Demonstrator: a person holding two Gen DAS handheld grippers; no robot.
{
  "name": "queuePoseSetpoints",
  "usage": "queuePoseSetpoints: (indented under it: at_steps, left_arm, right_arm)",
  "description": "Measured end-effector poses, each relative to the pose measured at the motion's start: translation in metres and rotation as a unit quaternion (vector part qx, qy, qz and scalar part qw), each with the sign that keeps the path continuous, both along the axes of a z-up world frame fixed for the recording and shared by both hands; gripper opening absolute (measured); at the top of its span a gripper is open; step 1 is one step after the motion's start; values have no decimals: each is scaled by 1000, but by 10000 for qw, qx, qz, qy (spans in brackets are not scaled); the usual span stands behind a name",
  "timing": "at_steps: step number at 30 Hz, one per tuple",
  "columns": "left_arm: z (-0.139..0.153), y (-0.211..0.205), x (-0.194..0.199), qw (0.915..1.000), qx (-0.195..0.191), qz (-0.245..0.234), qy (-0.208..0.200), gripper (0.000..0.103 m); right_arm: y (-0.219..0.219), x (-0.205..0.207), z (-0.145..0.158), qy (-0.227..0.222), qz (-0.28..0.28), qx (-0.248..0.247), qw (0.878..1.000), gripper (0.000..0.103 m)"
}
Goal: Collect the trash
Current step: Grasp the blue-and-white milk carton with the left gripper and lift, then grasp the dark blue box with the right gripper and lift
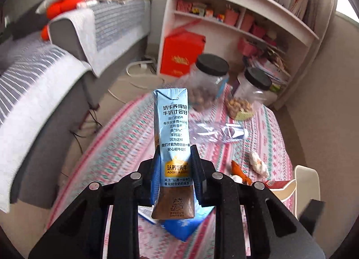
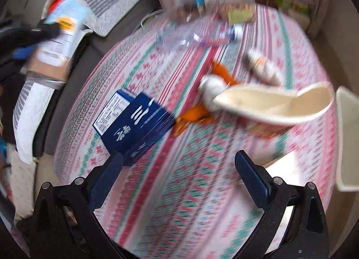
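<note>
My left gripper point(image 1: 175, 162) is shut on a light blue milk carton point(image 1: 172, 129) and holds it upright above the patterned tablecloth point(image 1: 121, 146). The same carton point(image 2: 65, 23) and left gripper point(image 2: 44, 30) show at the upper left of the right wrist view. My right gripper point(image 2: 179, 169) is open and empty above the table. A dark blue box point(image 2: 134, 124) lies ahead of its left finger. A crushed paper cup point(image 2: 280, 106), orange peels point(image 2: 195, 115), crumpled white tissue point(image 2: 213, 88) and a flattened clear plastic bottle point(image 2: 190, 37) lie beyond.
Two black-lidded clear jars point(image 1: 211, 77) with snacks stand at the table's far side. A white shelf point(image 1: 242, 16) and a red box point(image 1: 181, 55) stand behind. A grey sofa point(image 1: 44, 75) runs along the left. A white bin point(image 2: 347, 138) is at the right edge.
</note>
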State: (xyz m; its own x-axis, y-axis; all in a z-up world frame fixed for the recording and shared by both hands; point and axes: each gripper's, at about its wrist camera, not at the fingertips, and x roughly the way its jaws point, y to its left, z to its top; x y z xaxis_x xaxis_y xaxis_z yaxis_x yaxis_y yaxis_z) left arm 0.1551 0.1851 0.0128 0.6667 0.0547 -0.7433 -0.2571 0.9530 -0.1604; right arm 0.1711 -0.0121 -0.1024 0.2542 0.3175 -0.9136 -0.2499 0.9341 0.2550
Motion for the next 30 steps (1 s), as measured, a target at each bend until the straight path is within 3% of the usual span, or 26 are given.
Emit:
queuePoseSetpoints:
  at_steps: [3,7,11,14,16,18,19,24,30]
  left_arm:
    - [10,12,-13,9996,193,34,-179,25]
    - [20,27,-28,9982,477,159,-335,25]
    - [25,42,-36,9976,441,276,-447,25]
    - [28,50,-40,9979,344,289,-477,25]
    - [27,53,-42,9979,321,301,-472,25]
    - [26,58,-43,9984,178,276,-460,25]
    - [24,63,-42,9987,57,272,-438,25]
    - [21,69,-41,9985,-155,360,-381,25]
    - [13,62,-39,9991,-171,298,-252,25]
  right_arm:
    - [20,3,-10,39,-488,67,9988,96]
    - [43,15,-30,439,-1143,229,9922,96]
    - [61,28,-45,509,-1378,52,9891,96]
    - [67,33,-49,486,-1212,110,9914,94]
    - [73,30,-43,347,-864,279,9953,68]
    - [83,28,-37,235,-660,160,9974,60]
    - [85,26,-33,207,-520,159,9983,49]
    - [82,18,-23,186,-174,136,9996,42]
    - [78,14,-19,383,130,-97,9991,47]
